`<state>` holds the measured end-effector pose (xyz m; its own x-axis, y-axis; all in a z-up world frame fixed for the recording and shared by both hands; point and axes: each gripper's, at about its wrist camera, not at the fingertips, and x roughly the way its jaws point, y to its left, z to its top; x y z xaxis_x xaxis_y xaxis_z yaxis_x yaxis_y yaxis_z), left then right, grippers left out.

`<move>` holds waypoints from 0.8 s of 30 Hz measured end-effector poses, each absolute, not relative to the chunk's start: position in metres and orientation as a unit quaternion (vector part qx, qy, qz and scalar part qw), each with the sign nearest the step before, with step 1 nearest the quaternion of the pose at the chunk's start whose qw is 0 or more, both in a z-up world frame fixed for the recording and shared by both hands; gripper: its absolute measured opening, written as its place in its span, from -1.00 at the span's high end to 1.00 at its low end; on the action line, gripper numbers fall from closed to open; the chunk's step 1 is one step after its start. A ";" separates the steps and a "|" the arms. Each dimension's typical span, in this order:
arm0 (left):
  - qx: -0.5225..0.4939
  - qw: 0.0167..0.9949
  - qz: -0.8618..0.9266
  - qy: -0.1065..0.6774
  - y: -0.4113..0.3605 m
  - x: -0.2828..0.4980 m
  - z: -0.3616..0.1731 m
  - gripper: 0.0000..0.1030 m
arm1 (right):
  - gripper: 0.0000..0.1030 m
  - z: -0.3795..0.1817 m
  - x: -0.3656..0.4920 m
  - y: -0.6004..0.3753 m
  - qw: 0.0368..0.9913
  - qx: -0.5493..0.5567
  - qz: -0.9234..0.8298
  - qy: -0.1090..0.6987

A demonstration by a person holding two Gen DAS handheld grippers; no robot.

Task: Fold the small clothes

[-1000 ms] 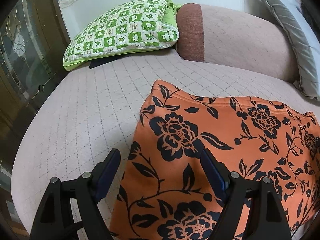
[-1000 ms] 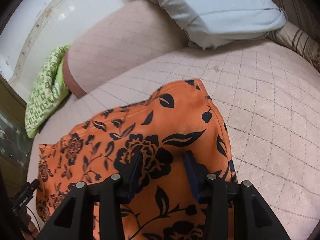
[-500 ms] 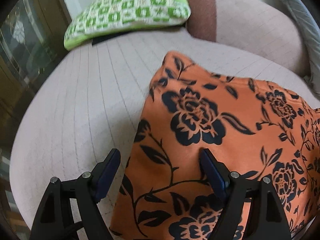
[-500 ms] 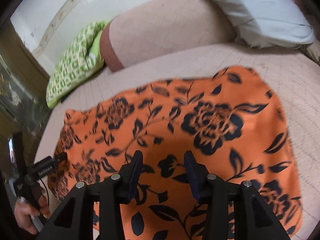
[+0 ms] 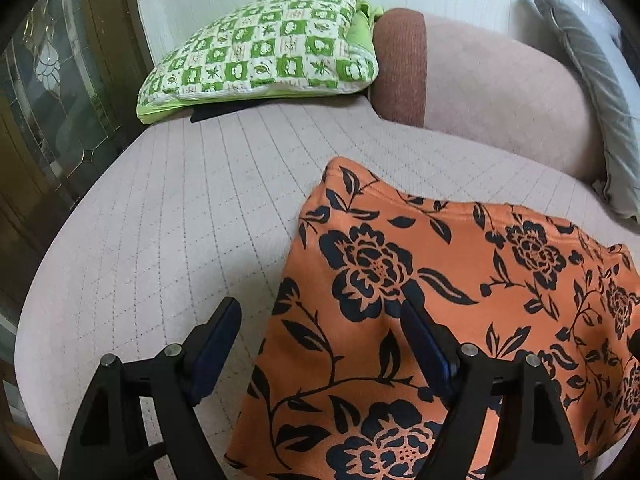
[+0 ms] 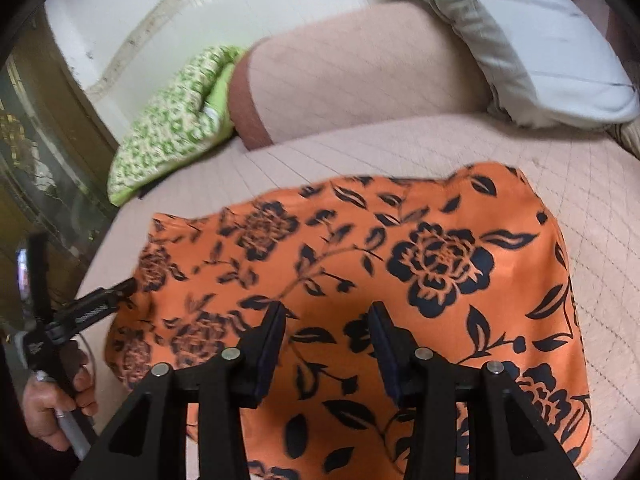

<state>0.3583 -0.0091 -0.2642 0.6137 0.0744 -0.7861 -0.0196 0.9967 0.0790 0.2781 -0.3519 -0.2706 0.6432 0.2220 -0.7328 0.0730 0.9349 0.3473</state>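
The orange flowered cloth [image 5: 460, 300] lies spread flat on the quilted bed [image 5: 180, 220], near its front edge. Both sets of tongs hang just above it with jaws spread, pinching nothing: the left tongs [image 5: 320, 344] straddle its left edge, the right tongs [image 6: 326, 344] sit over its near middle. I'd pinch the near corners cleanly and carry them far. Bare quilt lies left and beyond; the green pillow [image 5: 260, 48] and bolster [image 5: 480, 92] stand well apart.
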 end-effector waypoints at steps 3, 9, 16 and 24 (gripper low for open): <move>0.025 0.902 0.027 0.430 -0.006 0.356 -0.259 -0.60 | 0.09 -0.262 0.274 -0.344 0.893 0.177 0.059 0.409; 0.013 0.908 0.029 0.418 -0.003 0.355 -0.253 -0.60 | 0.09 -0.264 0.271 -0.320 0.889 0.163 0.088 0.420; 0.018 0.912 0.026 0.410 -0.005 0.353 -0.250 -0.60 | 0.09 -0.295 0.276 -0.297 0.866 0.140 0.102 0.469; 0.019 0.910 0.030 0.412 -0.004 0.353 -0.252 -0.60 | 0.09 -0.295 0.274 -0.292 0.869 0.131 0.106 0.466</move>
<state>0.3529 -0.0042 -0.2521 0.6585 0.0701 -0.7493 -0.0392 0.9975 0.0589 0.2736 -0.2920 -0.2954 0.5435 0.3062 -0.7816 -0.0630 0.9434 0.3258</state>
